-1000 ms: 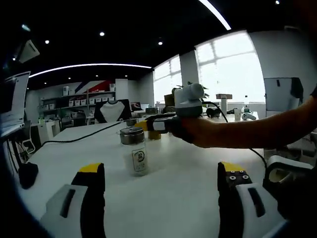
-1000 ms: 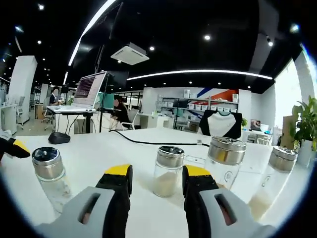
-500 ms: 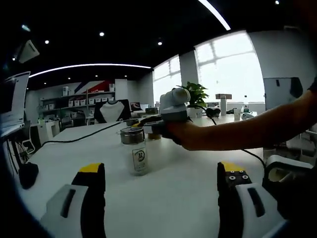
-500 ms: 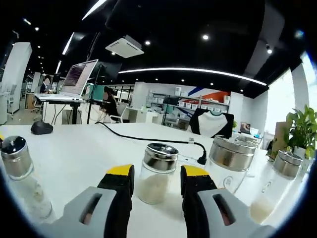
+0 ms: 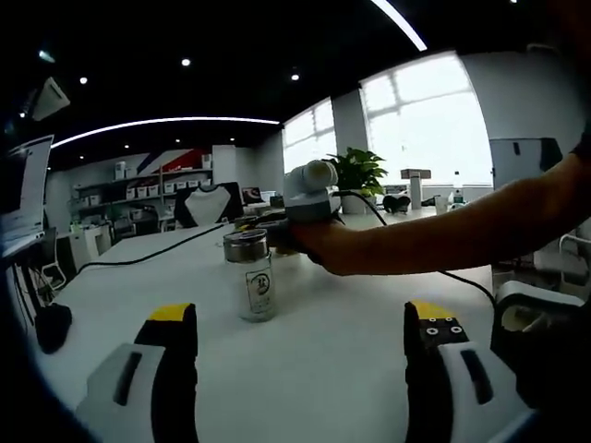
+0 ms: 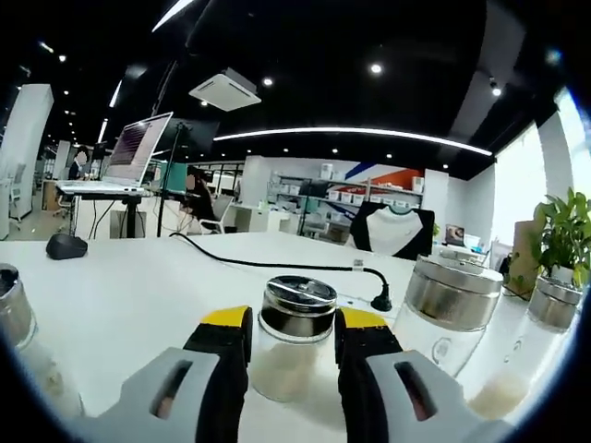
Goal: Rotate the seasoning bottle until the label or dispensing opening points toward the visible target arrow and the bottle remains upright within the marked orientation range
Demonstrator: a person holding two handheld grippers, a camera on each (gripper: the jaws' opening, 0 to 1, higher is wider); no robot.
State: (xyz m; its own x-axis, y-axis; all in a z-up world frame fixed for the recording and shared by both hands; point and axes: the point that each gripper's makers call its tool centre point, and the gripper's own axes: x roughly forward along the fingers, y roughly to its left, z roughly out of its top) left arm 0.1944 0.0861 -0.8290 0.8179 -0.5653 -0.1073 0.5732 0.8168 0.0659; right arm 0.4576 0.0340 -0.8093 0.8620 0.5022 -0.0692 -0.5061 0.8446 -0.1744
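A clear seasoning bottle (image 5: 251, 277) with a metal cap and a small label stands upright on the white table (image 5: 351, 341), ahead of my left gripper (image 5: 300, 323), whose jaws stand wide open and apart from it. Just behind this bottle, a person's arm (image 5: 425, 240) holds my right gripper (image 5: 277, 226). In the right gripper view, a small bottle (image 6: 295, 323) with pale powder stands upright between the yellow tips of my right gripper (image 6: 294, 323). The jaws flank it closely; contact is not clear.
Two more capped bottles (image 6: 452, 309) (image 6: 545, 341) stand to the right in the right gripper view and one (image 6: 11, 328) at the left edge. A black cable (image 6: 277, 263) crosses the table. A dark mouse (image 5: 51, 323) lies at the left.
My right gripper has moved forward, so the small powder bottle now sits between its tips. In the left gripper view it slid left, behind the labelled bottle. The left gripper has stayed put.
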